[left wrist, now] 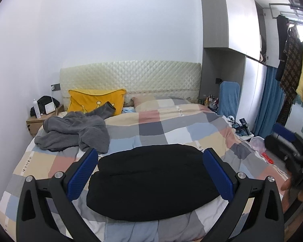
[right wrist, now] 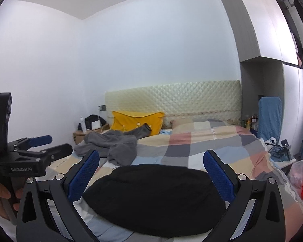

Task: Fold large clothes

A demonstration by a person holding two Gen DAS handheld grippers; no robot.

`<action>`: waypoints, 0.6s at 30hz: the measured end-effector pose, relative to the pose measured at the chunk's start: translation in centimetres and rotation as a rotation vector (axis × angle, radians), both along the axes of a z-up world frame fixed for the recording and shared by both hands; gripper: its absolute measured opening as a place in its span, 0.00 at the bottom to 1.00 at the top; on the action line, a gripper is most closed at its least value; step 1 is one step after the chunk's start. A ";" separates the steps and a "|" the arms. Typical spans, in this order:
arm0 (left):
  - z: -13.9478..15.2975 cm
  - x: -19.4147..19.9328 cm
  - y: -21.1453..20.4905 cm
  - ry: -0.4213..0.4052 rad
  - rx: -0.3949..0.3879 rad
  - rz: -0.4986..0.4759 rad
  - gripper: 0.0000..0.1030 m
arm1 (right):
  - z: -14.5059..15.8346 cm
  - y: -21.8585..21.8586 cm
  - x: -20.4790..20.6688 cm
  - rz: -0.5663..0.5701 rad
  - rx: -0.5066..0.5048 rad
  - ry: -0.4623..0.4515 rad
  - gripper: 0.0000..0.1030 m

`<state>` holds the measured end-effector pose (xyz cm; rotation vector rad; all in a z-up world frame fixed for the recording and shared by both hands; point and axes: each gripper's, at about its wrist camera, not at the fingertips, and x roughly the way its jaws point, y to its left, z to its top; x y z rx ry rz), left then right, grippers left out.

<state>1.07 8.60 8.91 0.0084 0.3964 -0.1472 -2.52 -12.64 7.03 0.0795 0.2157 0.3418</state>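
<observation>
Bedroom w/ white walls, quilted headboard (left wrist: 129, 76) at the far end, and a bed under a checked duvet (left wrist: 171, 125) that carries everything. Your black garment (left wrist: 153, 183) lies at the bed's near edge, already a compact folded slab, flat on the duvet. Left gripper (left wrist: 151, 173) hangs above it w/ jaws spread wide, nothing between the pads; right gripper (right wrist: 151, 175) likewise wide apart and empty (black piece only shows through the gap, not pinched).

So that fold looks done, and you're btwn items. Next up, prob. the grey fleece garment (left wrist: 74, 129), crumpled toward the far left corner of the bed, just in front of the yellow pillow (left wrist: 95, 100). You'd need to reach across, find two edges or shoulders, one per gripper, and drag it to a bare patch mid-bed to spread flat before folding.
</observation>
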 end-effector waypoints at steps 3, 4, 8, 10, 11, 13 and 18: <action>-0.6 -1.1 0.0 0.002 -0.023 -0.006 1.00 | -0.5 0.5 -1.0 0.014 0.011 0.006 1.00; -0.8 -1.3 0.0 0.004 -0.026 -0.005 1.00 | -0.7 0.4 -1.1 0.013 0.013 0.007 1.00; -2.2 -2.2 -0.8 0.022 -0.011 -0.007 1.00 | -1.6 0.8 -2.2 0.003 0.019 0.018 1.00; -3.1 -2.5 -1.0 0.040 -0.006 -0.004 1.00 | -2.3 0.9 -2.7 -0.014 0.024 0.030 1.00; -3.6 -2.6 -1.1 0.056 -0.005 0.001 1.00 | -2.6 1.0 -2.9 -0.016 0.028 0.037 1.00; -4.2 -2.7 -1.0 0.070 -0.011 0.004 1.00 | -3.2 1.1 -3.1 -0.023 0.037 0.050 1.00; -5.5 -2.3 -1.1 0.091 0.004 0.017 1.00 | -4.5 2.0 -3.6 -0.034 0.010 0.065 1.00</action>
